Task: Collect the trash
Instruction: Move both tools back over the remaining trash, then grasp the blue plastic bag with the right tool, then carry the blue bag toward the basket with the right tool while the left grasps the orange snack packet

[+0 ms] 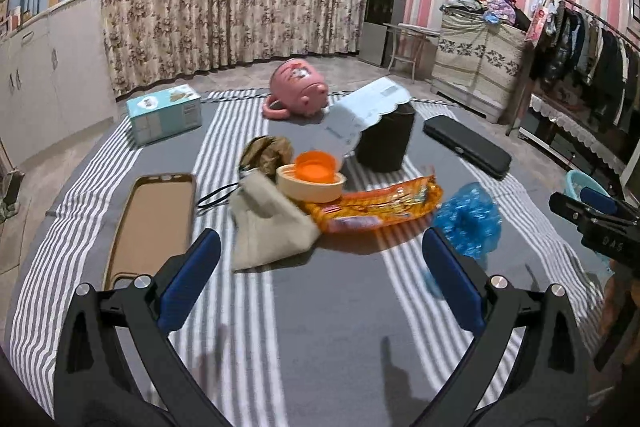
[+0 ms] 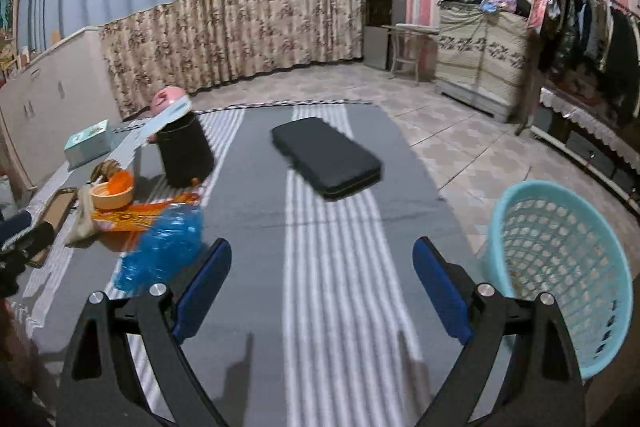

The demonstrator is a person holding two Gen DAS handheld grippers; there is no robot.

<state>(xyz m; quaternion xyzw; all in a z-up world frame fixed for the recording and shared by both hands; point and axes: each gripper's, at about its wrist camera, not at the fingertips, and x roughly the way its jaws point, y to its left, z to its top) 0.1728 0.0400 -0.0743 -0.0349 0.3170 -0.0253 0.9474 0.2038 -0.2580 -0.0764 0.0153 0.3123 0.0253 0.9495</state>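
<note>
Trash lies on a grey striped cloth [image 1: 320, 327]: an orange snack wrapper [image 1: 380, 207], a crumpled blue plastic bag [image 1: 470, 219], a beige crumpled paper bag [image 1: 268, 223] and an orange-and-cream bowl [image 1: 314, 179]. My left gripper [image 1: 320, 279] is open and empty, just short of the paper bag and wrapper. My right gripper [image 2: 322, 287] is open and empty over bare cloth, with the blue bag [image 2: 164, 247] to its left and a light blue mesh basket [image 2: 560, 267] to its right. The right gripper also shows at the right edge of the left wrist view [image 1: 596, 223].
A brown phone case [image 1: 154, 223], a black cylinder bin [image 1: 386, 139] with a pale blue paper [image 1: 360, 115] on it, a flat black case [image 2: 326, 157], a teal box [image 1: 166, 113], a pink toy [image 1: 300, 89] and a brownish bundle [image 1: 268, 151] also lie on the cloth.
</note>
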